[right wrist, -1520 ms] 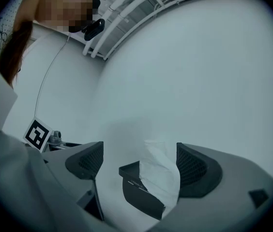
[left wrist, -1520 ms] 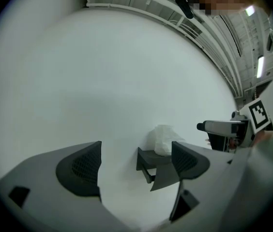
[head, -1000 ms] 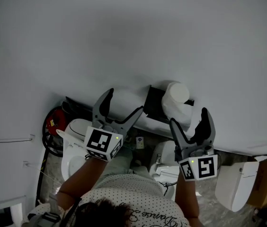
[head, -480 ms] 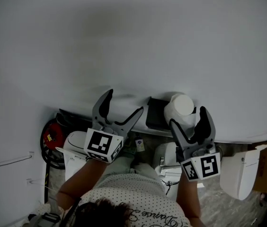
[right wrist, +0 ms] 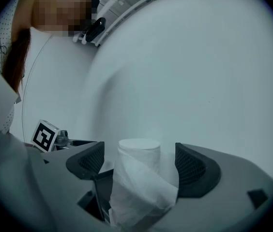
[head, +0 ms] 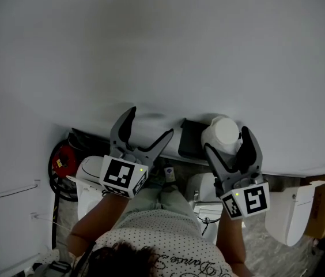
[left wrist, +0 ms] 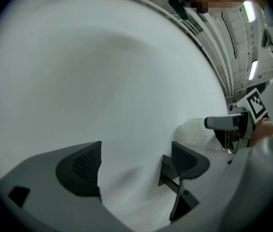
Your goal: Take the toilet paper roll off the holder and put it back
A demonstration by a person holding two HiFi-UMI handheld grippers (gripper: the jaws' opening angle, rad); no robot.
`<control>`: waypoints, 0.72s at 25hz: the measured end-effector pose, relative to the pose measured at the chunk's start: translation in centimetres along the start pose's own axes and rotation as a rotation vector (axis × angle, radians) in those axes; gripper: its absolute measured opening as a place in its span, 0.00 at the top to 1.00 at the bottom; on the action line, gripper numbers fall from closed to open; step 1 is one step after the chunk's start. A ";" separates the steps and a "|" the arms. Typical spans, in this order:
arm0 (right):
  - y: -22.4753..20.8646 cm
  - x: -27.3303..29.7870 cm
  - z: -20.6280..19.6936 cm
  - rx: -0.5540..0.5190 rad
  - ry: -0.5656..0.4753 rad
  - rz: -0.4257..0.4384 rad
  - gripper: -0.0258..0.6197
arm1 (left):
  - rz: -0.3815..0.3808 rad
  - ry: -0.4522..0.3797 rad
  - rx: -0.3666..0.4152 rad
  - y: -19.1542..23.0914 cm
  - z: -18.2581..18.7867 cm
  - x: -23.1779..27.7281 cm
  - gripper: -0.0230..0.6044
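A white toilet paper roll (head: 221, 133) stands upright on a black wall holder (head: 189, 138) against the pale wall. My right gripper (head: 227, 142) is open with its jaws on either side of the roll (right wrist: 139, 175), a gap showing at each pad; a loose sheet hangs down the roll's front. The black holder (right wrist: 100, 192) shows at the lower left of the roll in the right gripper view. My left gripper (head: 148, 124) is open and empty, left of the holder, pointing at the bare wall. The left gripper view shows the holder's edge (left wrist: 168, 170) and the roll (left wrist: 197, 132) off to its right.
Below are a white toilet (head: 90, 178) at the left, a red object (head: 64, 158) beside it, another white fixture (head: 286, 215) at the right, and a cardboard box (head: 324, 212) at the far right. The wall (head: 162, 51) fills the upper view.
Both grippers have moved in toward the wall. The right gripper's jaws now stand on either side of the roll, where before they were below and to its right.
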State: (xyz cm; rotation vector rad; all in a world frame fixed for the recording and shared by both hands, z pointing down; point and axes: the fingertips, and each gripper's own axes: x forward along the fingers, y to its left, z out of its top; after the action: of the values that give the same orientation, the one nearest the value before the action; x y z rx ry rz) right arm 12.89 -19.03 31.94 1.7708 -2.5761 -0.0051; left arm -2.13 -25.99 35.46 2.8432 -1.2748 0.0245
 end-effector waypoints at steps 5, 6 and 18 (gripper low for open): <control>0.1 0.7 -0.5 0.026 0.043 0.058 0.28 | 0.040 0.018 -0.012 -0.3 -0.5 -0.1 0.27; 0.1 0.7 -0.6 0.025 0.055 0.066 0.28 | 0.045 0.019 -0.012 -0.4 -0.4 -0.1 0.27; 0.3 0.3 -2.3 -0.026 0.271 0.193 0.38 | 0.071 0.004 0.015 -3.2 1.2 -0.2 0.27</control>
State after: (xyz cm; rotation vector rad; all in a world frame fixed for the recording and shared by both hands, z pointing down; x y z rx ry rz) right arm 12.56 -19.18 34.20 1.3955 -2.5214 0.1894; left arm 0.08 -23.74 34.22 2.8073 -1.3797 0.0418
